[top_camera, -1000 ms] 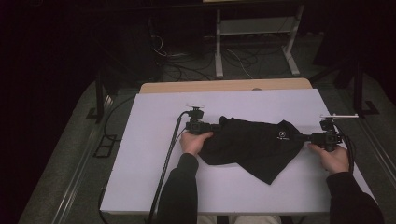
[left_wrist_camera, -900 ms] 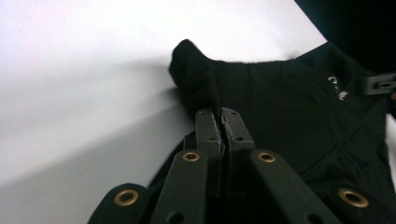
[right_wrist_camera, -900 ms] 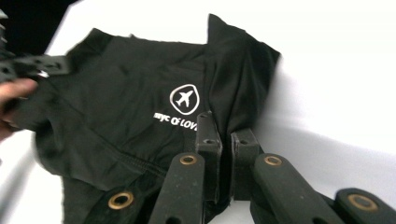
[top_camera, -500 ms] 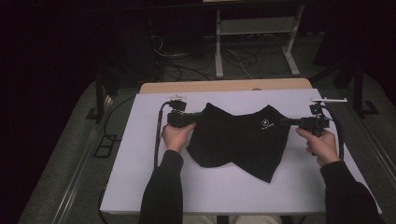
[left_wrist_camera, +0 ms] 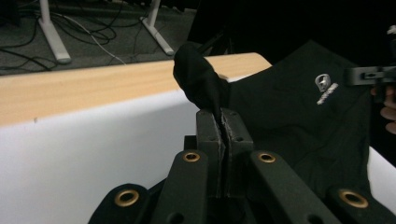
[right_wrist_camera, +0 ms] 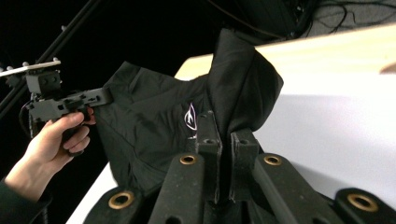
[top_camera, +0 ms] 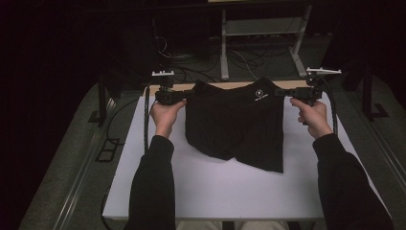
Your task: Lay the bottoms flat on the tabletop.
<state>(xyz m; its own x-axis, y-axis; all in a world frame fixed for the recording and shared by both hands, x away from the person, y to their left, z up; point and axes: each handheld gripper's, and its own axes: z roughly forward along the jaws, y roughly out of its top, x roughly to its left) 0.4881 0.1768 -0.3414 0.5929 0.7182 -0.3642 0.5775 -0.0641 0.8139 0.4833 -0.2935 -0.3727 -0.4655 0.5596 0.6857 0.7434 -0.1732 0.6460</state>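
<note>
- Black shorts [top_camera: 234, 122] hang stretched between both grippers, waistband up top, hem trailing onto the white desk [top_camera: 215, 187] below them.
- Left gripper [top_camera: 184, 95] pinches the waistband's left corner, jaws clamped tight on the cloth.
- Right gripper [top_camera: 286, 93] bites the opposite corner, just beside the small white logo [top_camera: 260, 94], jaws closed on fabric.

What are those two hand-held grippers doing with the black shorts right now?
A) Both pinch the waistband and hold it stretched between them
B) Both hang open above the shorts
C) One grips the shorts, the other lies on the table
A: the left gripper and the right gripper are each shut on a waistband corner of the black shorts.
</note>
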